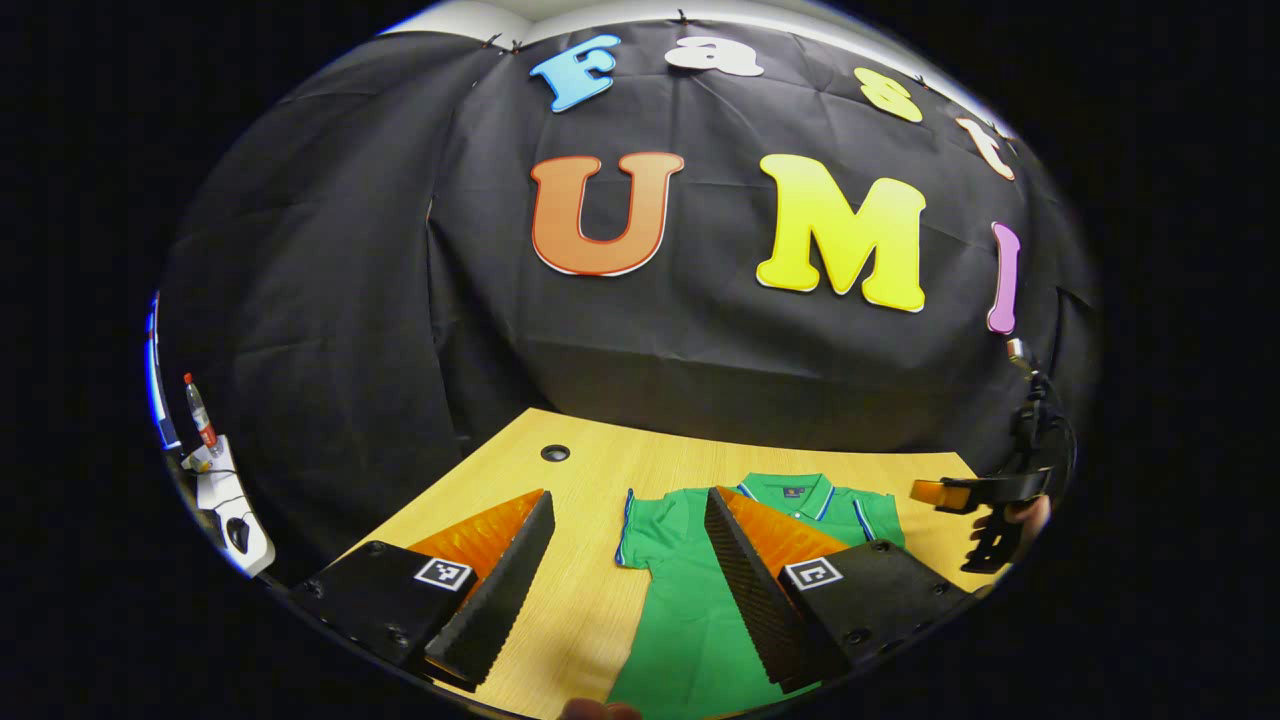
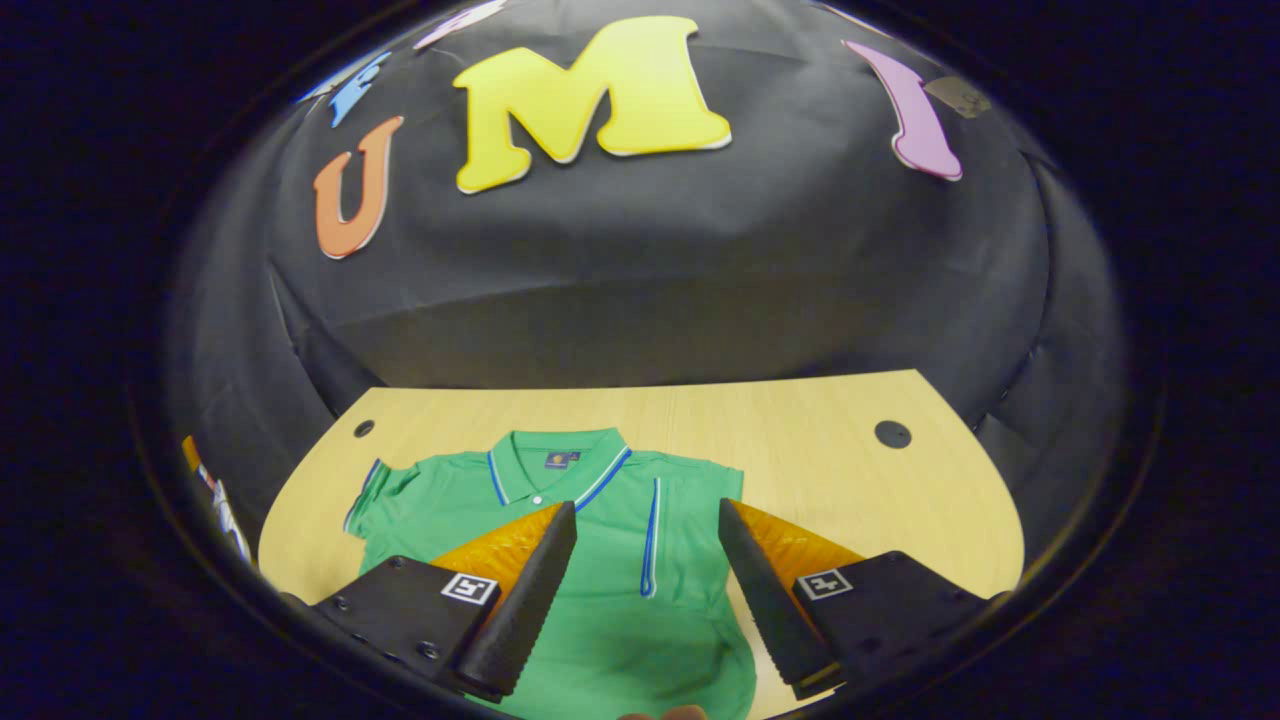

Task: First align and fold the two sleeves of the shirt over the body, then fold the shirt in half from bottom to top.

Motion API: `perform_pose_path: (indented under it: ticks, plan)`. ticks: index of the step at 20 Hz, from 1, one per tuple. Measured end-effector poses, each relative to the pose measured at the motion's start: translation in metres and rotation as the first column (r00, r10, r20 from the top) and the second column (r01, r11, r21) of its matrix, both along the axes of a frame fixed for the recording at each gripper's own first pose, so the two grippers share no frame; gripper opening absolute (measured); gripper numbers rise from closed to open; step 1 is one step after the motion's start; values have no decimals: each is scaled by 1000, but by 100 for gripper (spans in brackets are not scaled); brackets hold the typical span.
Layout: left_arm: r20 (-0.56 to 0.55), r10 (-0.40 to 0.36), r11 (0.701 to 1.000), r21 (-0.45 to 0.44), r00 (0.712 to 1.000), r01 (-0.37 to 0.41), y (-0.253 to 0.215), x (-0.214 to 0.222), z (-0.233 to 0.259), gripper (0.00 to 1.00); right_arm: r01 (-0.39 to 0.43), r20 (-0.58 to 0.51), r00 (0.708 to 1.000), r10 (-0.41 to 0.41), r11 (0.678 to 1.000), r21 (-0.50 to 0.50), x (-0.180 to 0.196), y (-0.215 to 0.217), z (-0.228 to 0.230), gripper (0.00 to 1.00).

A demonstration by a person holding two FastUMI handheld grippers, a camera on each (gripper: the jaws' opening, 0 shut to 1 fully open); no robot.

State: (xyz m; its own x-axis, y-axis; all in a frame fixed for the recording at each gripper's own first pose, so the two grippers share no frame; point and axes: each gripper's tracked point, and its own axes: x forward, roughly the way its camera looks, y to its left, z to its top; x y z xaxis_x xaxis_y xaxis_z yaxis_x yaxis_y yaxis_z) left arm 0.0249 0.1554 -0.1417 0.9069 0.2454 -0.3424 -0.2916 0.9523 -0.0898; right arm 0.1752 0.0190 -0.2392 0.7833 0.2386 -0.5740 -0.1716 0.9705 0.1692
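A green polo shirt [image 1: 680,600] with blue-trimmed collar lies flat on the wooden table [image 1: 590,470], collar toward the booth wall. In the left gripper view my left gripper [image 1: 628,500] hovers open over the shirt's left sleeve [image 1: 632,530] and the bare wood beside it, holding nothing. In the right gripper view the shirt [image 2: 600,620] shows its right sleeve [image 2: 650,540] lying folded inward over the body, while the left sleeve [image 2: 375,495] is spread out. My right gripper [image 2: 647,505] is open above the chest and grips nothing. It also appears at the shirt's right, held by a hand [image 1: 1025,512].
Two round cable holes [image 2: 892,434] [image 2: 364,428] sit in the table [image 2: 800,440] near the far corners. A bottle [image 1: 199,410] and a white device [image 1: 232,515] stand off the table's left side. Bare wood lies right of the shirt.
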Motion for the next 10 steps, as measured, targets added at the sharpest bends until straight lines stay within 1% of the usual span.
perform_pose_path:
  ticks: [1, 2, 3, 4, 5, 6, 7, 10]
  plan:
    - [-19, -3, 1000, -18, 1000, 3, 5, 3, -11, 98, -20, 19, 1000, 20, 1000, -10, -15, 2, 13, 92]
    - [-33, -19, 999, -38, 999, 18, 7, 9, -22, 98, -37, 46, 998, 38, 999, -21, -28, 3, 28, 93]
    - [-48, -37, 998, -55, 998, 34, 9, 13, -31, 98, -46, 75, 996, 48, 998, -34, -41, 2, 42, 96]
    - [-63, -53, 996, -68, 997, 48, 11, 19, -39, 98, -55, 99, 993, 59, 998, -43, -54, 3, 55, 93]
    - [-74, -70, 994, -83, 995, 64, 11, 26, -48, 98, -64, 118, 991, 69, 997, -51, -67, 5, 65, 96]
    - [-88, -85, 992, -97, 993, 77, 12, 33, -57, 98, -72, 130, 988, 79, 996, -55, -78, 6, 74, 93]
    - [-102, -103, 989, -113, 990, 91, 11, 40, -67, 98, -81, 138, 986, 89, 995, -58, -89, 8, 81, 95]
    - [-135, -157, 978, -157, 978, 135, 9, 64, -94, 98, -89, 164, 981, 101, 993, -82, -111, 2, 101, 95]
